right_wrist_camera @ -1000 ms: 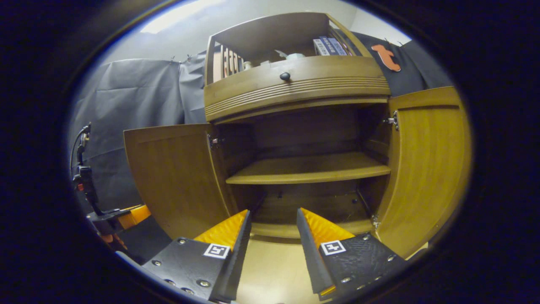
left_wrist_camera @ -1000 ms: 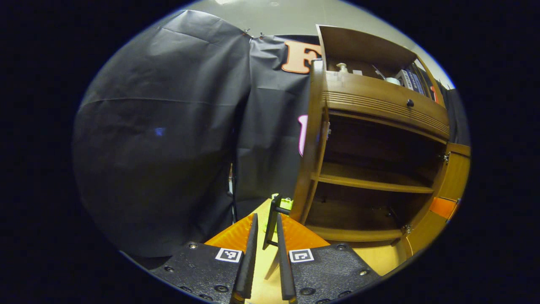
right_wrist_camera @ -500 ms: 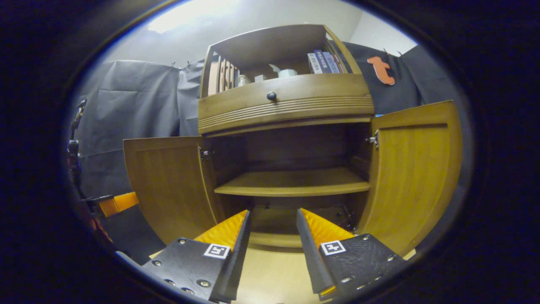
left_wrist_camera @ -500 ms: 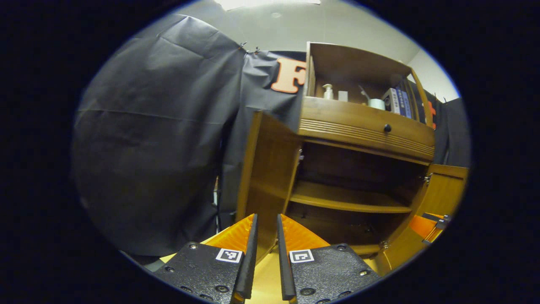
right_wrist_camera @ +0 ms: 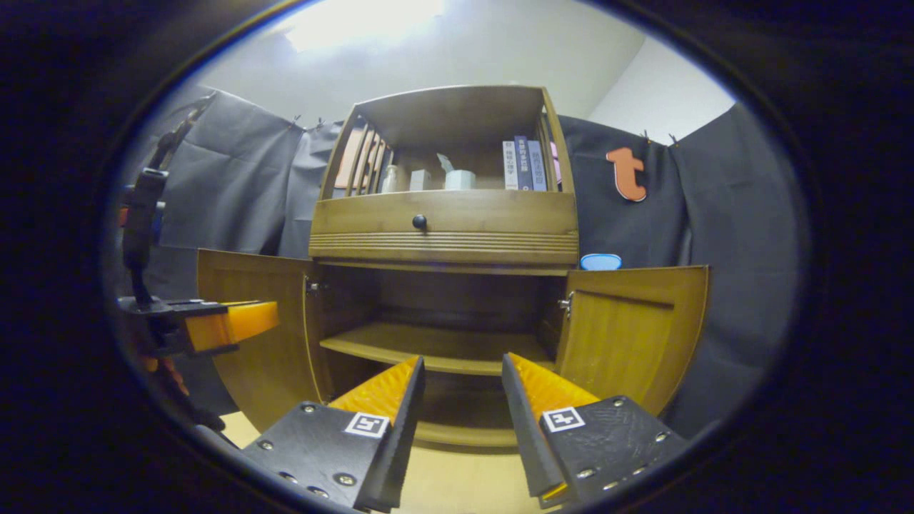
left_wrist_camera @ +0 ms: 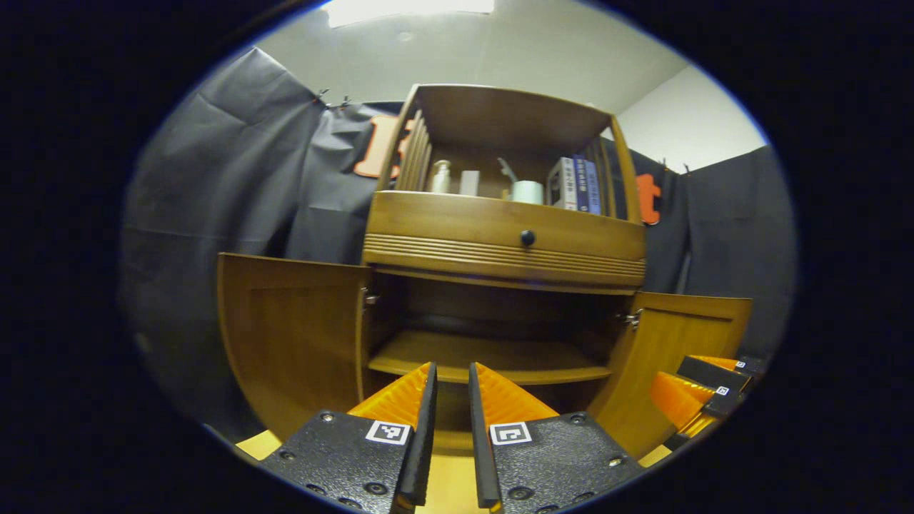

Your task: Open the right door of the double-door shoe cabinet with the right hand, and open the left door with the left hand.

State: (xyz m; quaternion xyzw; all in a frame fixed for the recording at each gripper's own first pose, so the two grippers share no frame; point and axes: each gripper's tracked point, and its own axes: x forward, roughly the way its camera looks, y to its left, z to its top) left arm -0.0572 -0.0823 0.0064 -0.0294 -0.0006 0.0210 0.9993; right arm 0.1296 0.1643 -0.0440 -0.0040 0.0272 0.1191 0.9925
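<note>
The cabinet (left_wrist_camera: 503, 239) stands ahead with both of its two doors swung wide: the left door (left_wrist_camera: 289, 332) and the right door (right_wrist_camera: 632, 335). One shelf (right_wrist_camera: 428, 346) sits inside. The left gripper (left_wrist_camera: 450, 435) has a narrow gap and holds nothing. The right gripper (right_wrist_camera: 460, 428) is spread apart, holding nothing.

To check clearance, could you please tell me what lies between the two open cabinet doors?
In the right gripper view, the left door and right door flank a bare shelf.
</note>
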